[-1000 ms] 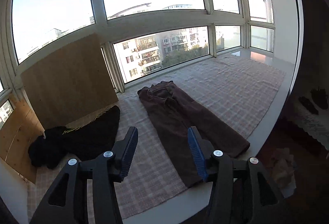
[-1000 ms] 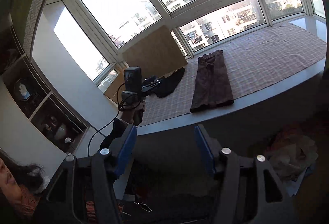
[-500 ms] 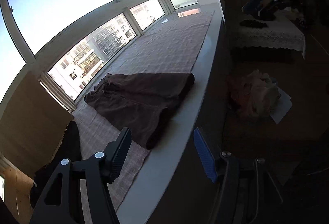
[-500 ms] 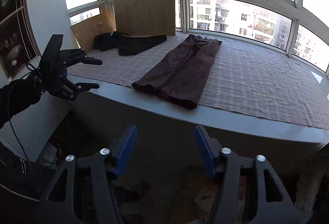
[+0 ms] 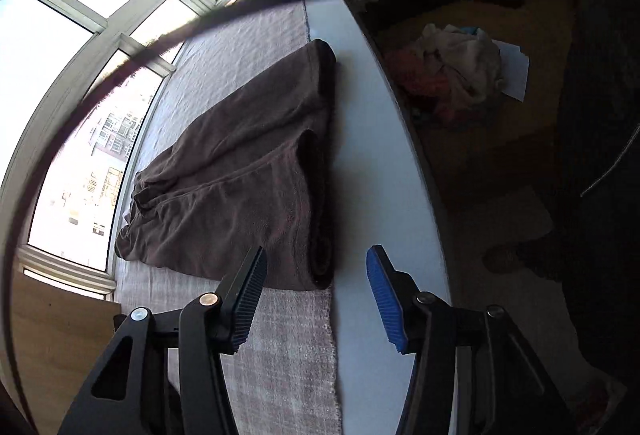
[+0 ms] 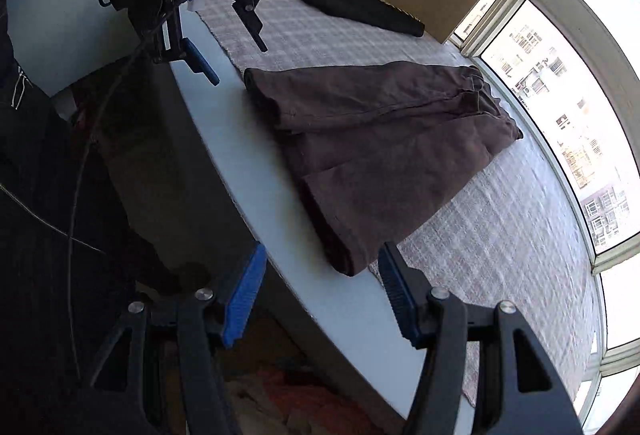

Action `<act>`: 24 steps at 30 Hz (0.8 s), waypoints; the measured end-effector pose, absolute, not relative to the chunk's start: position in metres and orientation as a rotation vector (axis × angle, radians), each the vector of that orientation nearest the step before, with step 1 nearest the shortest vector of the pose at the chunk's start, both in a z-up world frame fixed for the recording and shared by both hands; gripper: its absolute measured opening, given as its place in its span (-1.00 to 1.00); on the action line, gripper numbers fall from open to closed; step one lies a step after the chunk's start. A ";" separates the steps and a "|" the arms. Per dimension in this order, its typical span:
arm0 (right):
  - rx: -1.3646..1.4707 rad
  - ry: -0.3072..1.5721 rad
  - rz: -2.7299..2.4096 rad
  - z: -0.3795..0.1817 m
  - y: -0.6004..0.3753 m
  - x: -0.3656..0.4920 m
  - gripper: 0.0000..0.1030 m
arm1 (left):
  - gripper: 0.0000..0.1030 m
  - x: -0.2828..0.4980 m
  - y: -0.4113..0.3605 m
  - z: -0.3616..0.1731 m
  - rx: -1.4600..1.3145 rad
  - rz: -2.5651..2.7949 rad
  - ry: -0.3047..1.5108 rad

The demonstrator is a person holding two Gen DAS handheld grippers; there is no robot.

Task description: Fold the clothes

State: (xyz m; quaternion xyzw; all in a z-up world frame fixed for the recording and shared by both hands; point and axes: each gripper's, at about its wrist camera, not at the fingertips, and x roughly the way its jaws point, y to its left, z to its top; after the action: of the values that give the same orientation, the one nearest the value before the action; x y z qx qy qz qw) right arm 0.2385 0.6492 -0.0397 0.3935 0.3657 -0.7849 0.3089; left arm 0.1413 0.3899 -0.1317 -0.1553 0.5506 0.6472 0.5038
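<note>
left tool [image 5: 316, 295]: jaws just closed a little, apart, empty, above hem | right tool [image 6: 322, 287]: jaws apart, empty, near other hem | brown trousers [image 5: 240, 171]: flat on checked mat [image 5: 280, 355], hems at white ledge [image 5: 372, 155] | black garment [image 6: 352, 3]: beyond, by window

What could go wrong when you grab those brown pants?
The brown pants lie with their leg ends right at the edge of the white ledge, so a tug toward the room might slide them onto the floor. The two legs are stacked, so the right gripper, jaws open near one hem corner, might pinch only the top layer. The left gripper trails a black cable that could snag.
</note>
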 end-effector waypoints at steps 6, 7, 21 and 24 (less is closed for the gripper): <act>1.041 0.908 -2.079 -0.022 0.654 0.219 0.13 | -0.01 0.126 0.392 -0.130 -0.371 1.618 1.331; 1.047 0.889 -2.089 -0.018 0.657 0.211 0.13 | -0.01 0.126 0.392 -0.127 -0.379 1.626 1.326; 0.904 0.168 -2.277 0.180 0.709 0.139 0.13 | 0.01 0.058 0.389 -0.065 -0.229 2.190 1.718; 0.792 0.044 -2.346 0.247 0.729 0.156 0.13 | 0.17 0.016 0.375 -0.064 -0.066 2.346 2.024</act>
State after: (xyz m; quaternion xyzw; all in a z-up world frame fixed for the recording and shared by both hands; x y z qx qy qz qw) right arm 0.1559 0.7294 0.2474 0.3024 0.0169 -0.8953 0.3265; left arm 0.0161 0.3748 -0.0642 -0.0214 0.6529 0.7568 0.0212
